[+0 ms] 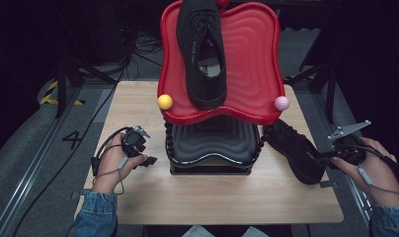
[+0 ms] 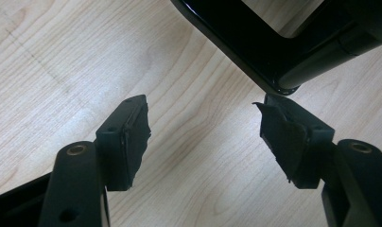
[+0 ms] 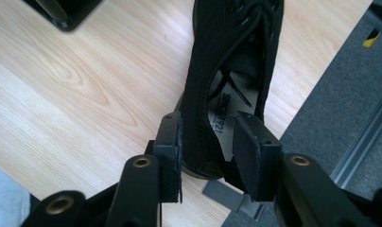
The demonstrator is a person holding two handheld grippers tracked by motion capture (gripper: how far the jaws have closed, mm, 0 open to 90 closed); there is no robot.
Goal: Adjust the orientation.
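Observation:
One black shoe [image 1: 202,54] lies on the red upper tray [image 1: 252,59] of a two-tier rack. A second black shoe [image 1: 294,150] lies on the wooden table [image 1: 212,192] at the rack's right. My right gripper [image 1: 322,157] is at this shoe's heel. In the right gripper view the right gripper [image 3: 208,156] straddles the side wall of the shoe [image 3: 227,56], one pad outside and one inside the opening, with a gap showing by the inner pad. My left gripper [image 1: 147,161] rests open at the rack's left; the left gripper [image 2: 203,142] has bare wood between its pads.
The black lower tray [image 1: 212,140] sits under the red one. A yellow ball [image 1: 165,101] and a pink ball [image 1: 281,103] cap the red tray's front corners. The rack's black foot [image 2: 255,52] lies just beyond the left jaws. The table's right edge is beside the right hand.

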